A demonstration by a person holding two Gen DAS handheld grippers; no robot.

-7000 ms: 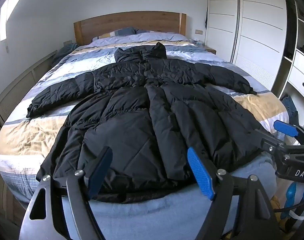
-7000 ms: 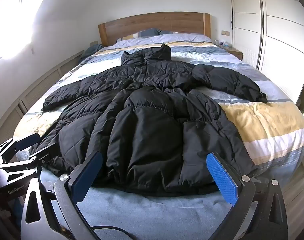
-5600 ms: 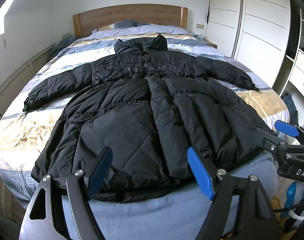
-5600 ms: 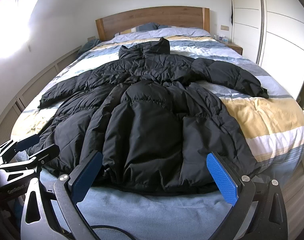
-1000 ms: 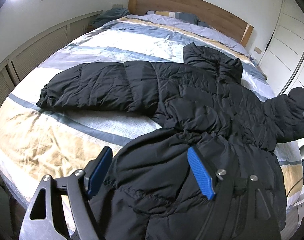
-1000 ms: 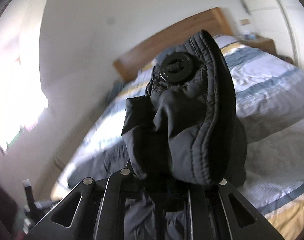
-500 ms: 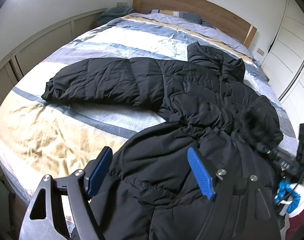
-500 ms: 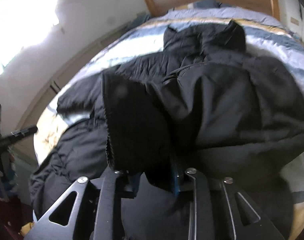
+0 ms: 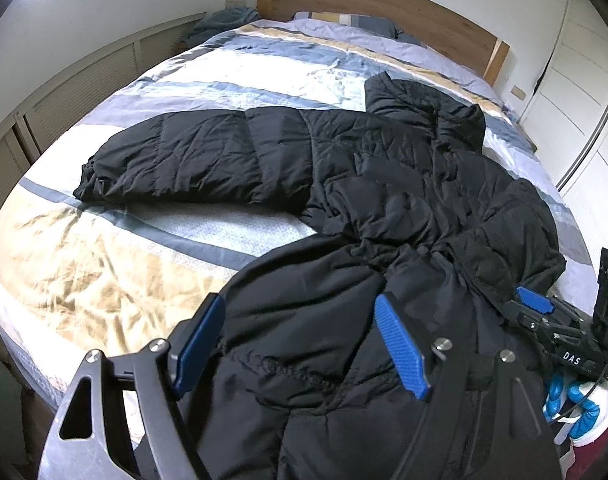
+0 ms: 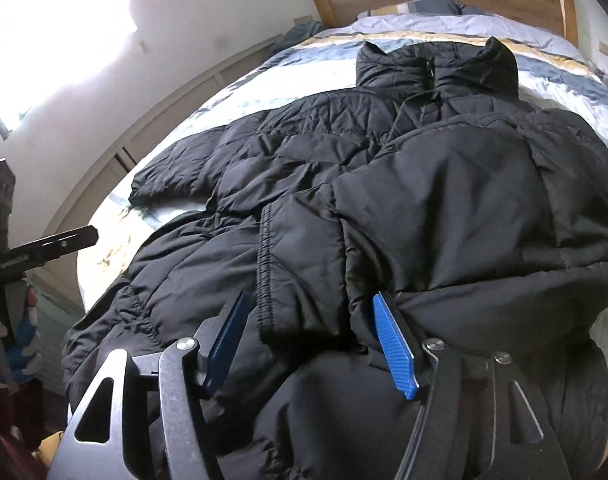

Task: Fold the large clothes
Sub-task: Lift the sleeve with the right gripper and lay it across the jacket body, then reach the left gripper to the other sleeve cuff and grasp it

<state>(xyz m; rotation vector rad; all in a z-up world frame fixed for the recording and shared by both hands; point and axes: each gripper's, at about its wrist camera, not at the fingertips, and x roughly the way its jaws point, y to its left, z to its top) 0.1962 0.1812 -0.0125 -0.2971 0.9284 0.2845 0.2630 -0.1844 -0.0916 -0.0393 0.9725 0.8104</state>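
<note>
Opening right gripper (image 10: 312, 344) straddling folded sleeve cuff (image 10: 300, 264) of black coat (image 9: 384, 208), left gripper (image 9: 300, 344) wide above hem

Left gripper (image 9: 300, 344): pointed steeply downward, jaws spread wide, blue pads clear of any contact, nothing gripped between them. Right gripper (image 10: 314, 342): also angled downward, jaws opening; the sleeve cuff (image 10: 300, 276) lies between its blue pads (image 10: 394, 344), which do not press on it. It also appears at the left view's right edge.
</note>
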